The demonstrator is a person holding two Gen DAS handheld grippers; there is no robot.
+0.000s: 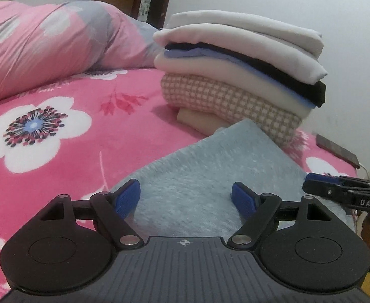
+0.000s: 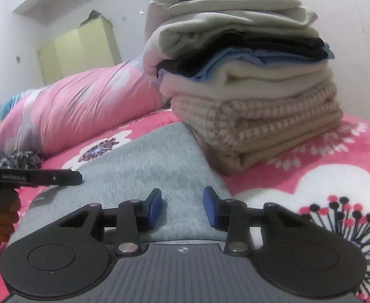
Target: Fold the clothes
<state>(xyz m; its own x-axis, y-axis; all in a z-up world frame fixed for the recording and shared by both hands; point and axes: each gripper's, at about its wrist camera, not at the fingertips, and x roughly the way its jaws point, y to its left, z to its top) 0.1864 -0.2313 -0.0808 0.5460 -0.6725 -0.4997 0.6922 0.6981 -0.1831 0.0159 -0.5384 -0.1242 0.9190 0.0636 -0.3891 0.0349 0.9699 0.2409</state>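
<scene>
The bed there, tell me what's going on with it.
A person is folding clothes with a handheld gripper in each hand. The left gripper and right gripper both hover open over a folded light blue garment on the pink floral bedspread. A stack of folded clothes stands just behind it.

A folded towel (image 1: 210, 176) lies flat on the bed (image 1: 66, 151), its far corner touching the foot of a stack of folded clothes (image 1: 238, 75) behind it. A rolled quilt (image 1: 46, 45) lies along the bed to the stack's left. A phone (image 1: 336, 151) rests on the bed right of the stack.
</scene>
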